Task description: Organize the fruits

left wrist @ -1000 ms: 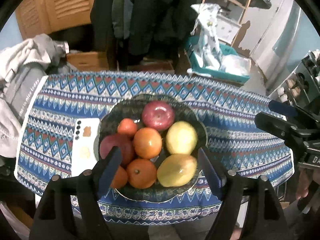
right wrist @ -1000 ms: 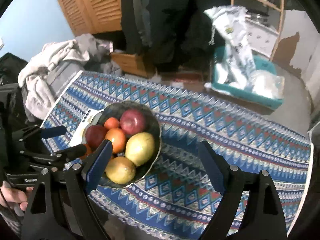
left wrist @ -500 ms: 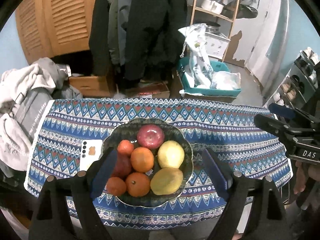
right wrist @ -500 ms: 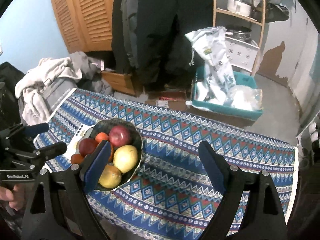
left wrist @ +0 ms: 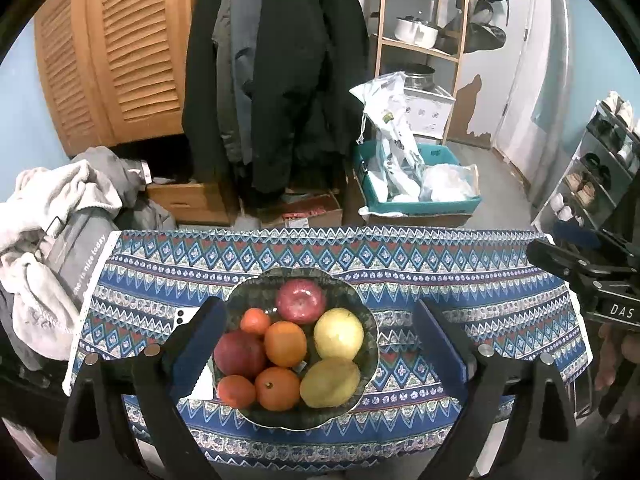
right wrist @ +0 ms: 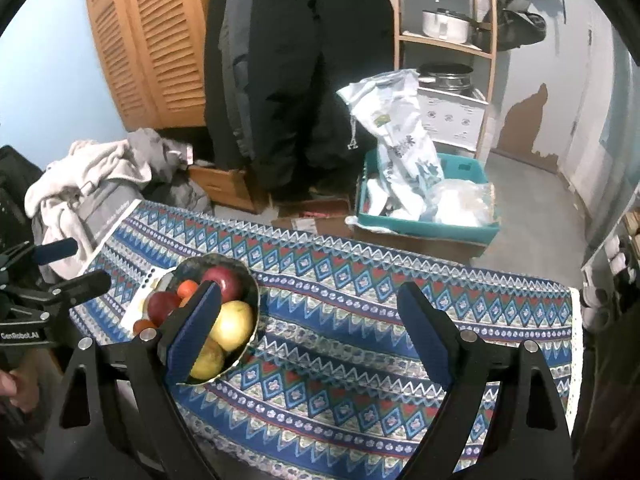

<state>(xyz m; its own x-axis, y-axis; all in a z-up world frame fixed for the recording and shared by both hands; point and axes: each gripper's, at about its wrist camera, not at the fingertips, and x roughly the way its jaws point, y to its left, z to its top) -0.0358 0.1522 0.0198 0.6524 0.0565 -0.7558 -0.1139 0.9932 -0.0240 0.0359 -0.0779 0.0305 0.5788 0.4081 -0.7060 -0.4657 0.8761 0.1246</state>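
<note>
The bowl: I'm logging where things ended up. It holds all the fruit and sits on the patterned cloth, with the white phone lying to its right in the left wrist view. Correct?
Not quite. The bowl does hold the fruit on the patterned cloth, but the left wrist view shows the white phone to its left, partly behind a claw finger.

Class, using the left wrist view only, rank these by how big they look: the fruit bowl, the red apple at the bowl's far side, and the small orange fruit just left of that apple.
1. Fruit bowl
2. Red apple
3. Small orange fruit

All sit close together, so the order is safe.
</note>
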